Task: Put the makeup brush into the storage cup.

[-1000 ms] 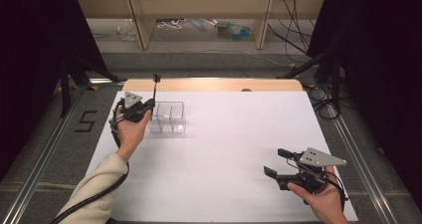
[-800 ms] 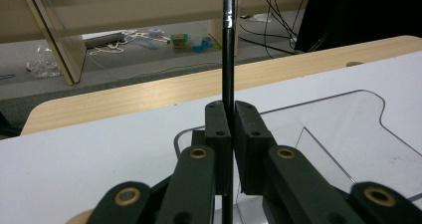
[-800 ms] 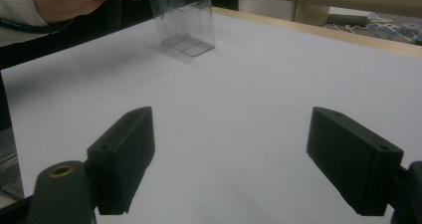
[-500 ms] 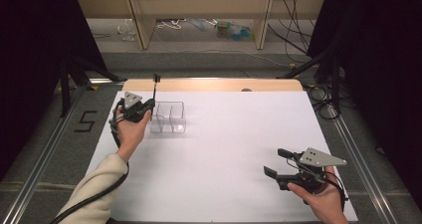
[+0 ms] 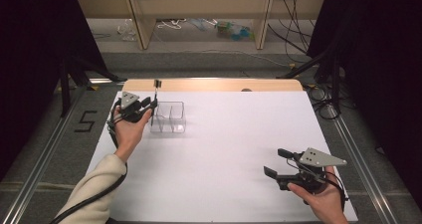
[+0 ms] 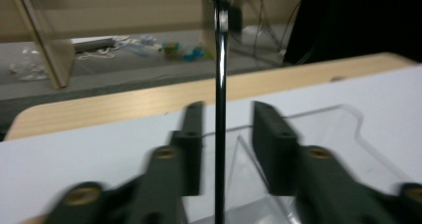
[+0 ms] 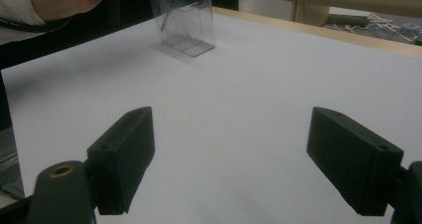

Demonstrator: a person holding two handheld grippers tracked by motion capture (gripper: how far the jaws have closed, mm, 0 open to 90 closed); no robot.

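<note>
My left hand, sleeve in cream, reaches to the table's far left and holds my left gripper level, pointing right. Between its jaws stands one thin black metal rod, upright; in the left gripper view small gaps flank it, so I cannot tell whether it is clamped. Its lower end is cut off. Just beside it stands one clear plastic two-compartment box on the white table sheet. At near right, my right hand holds my right gripper, jaws spread wide, empty.
</note>
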